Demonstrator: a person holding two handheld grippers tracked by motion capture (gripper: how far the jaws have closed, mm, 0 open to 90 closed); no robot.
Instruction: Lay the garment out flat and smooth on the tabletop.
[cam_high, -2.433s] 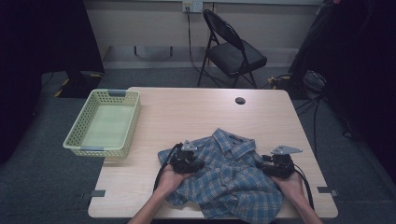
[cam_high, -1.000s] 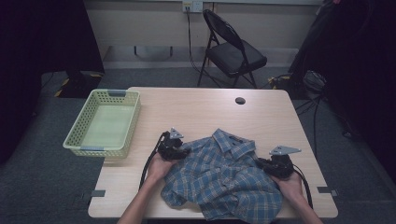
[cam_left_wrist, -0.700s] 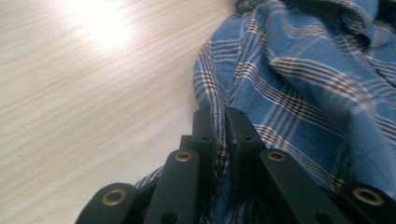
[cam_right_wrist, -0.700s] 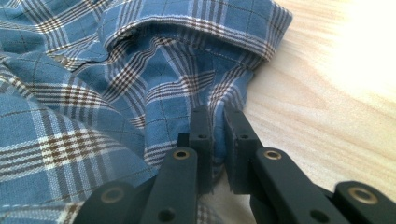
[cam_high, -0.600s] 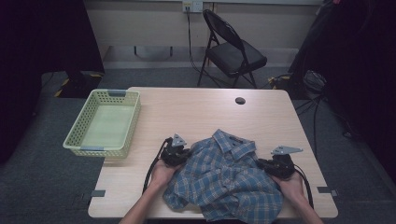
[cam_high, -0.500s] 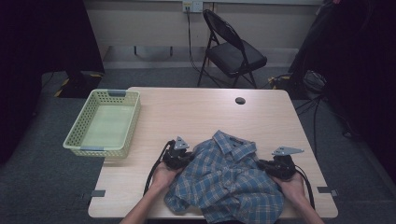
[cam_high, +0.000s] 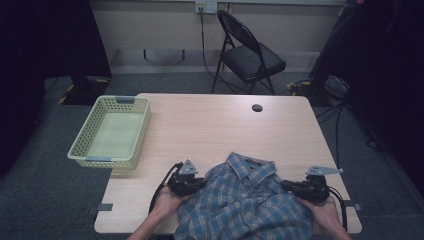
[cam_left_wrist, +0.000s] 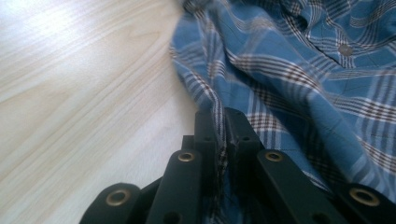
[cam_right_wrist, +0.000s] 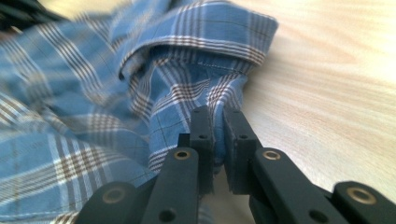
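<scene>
Landmark: the blue plaid shirt (cam_high: 245, 205) lies crumpled on the near part of the bench (cam_high: 220, 125), collar turned toward the far edge; every place below is given from it.
Writing and labels: a dark strip sits inside the collar (cam_high: 251, 163), too small to read; no brand or lettering can be made out on anything else.
Left hand-held gripper (cam_high: 199, 183): at the shirt's left edge, jaws pressed together on a fold of the plaid cloth; in the left gripper view (cam_left_wrist: 219, 126) the fabric runs up from between the two black jaws. These jaws have just been closing, with the cloth between them.
Right hand-held gripper (cam_high: 285, 185): at the shirt's right edge, jaws nearly together and pinching the cloth; in the right gripper view (cam_right_wrist: 217, 122) the hem rises out of the narrow gap.
Button: a small round button (cam_left_wrist: 345, 49) shows on the cloth beyond the left jaws.
Basket: a pale green mesh basket (cam_high: 80, 145) stands well to the left of the shirt, overhanging the bench's left edge.
Hole cover: a small dark round disc (cam_high: 257, 107) lies on the bench beyond the shirt, near the far edge.
Chair: a black folding chair (cam_high: 247, 55) stands on the floor beyond the bench, far behind the shirt.
In the way: nothing lies between the shirt and the basket but bare wood.
</scene>
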